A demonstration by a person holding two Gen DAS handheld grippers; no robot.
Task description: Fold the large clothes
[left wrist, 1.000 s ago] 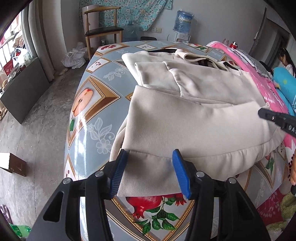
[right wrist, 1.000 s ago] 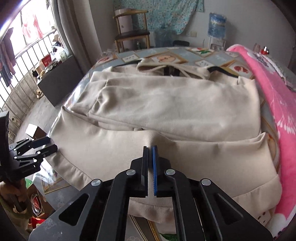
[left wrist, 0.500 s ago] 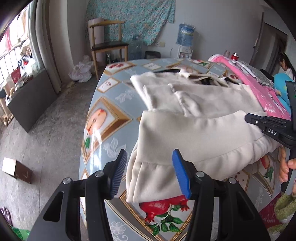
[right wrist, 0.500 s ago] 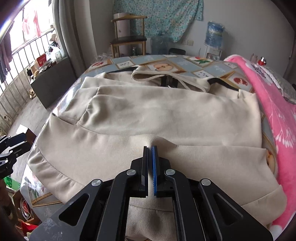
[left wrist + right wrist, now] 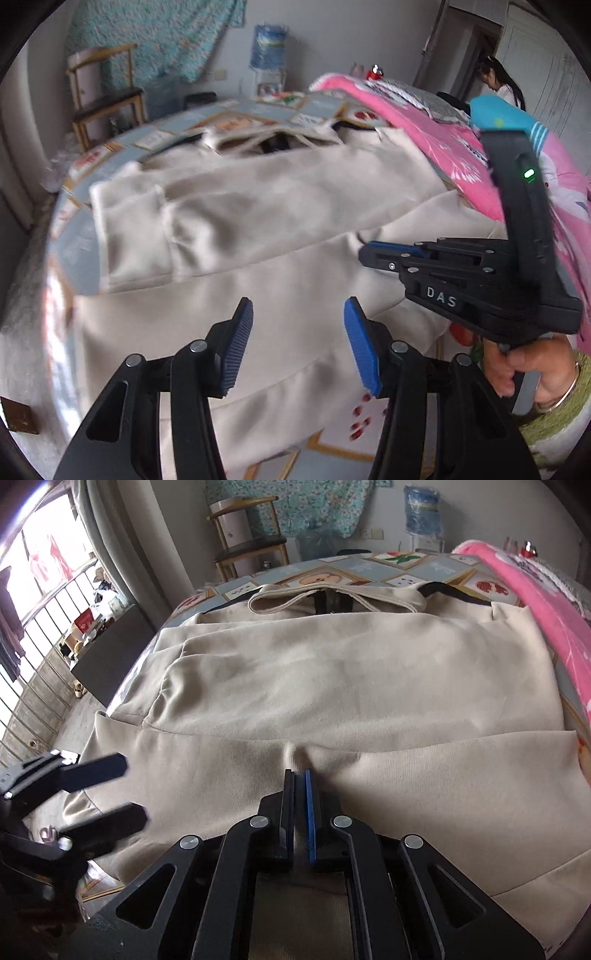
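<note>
A: Pinching the beige garment [image 5: 332, 686] at its folded-up hem, the right gripper [image 5: 300, 775] is clamped tight.

B: And the left gripper [image 5: 297, 314], jaws half-spread and empty, has swung inward over the cloth; the table [image 5: 436, 572] lies beyond.

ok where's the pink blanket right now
The pink blanket lies along the right side of the table in both views, right beside the beige garment, with the water jug behind it.
</note>
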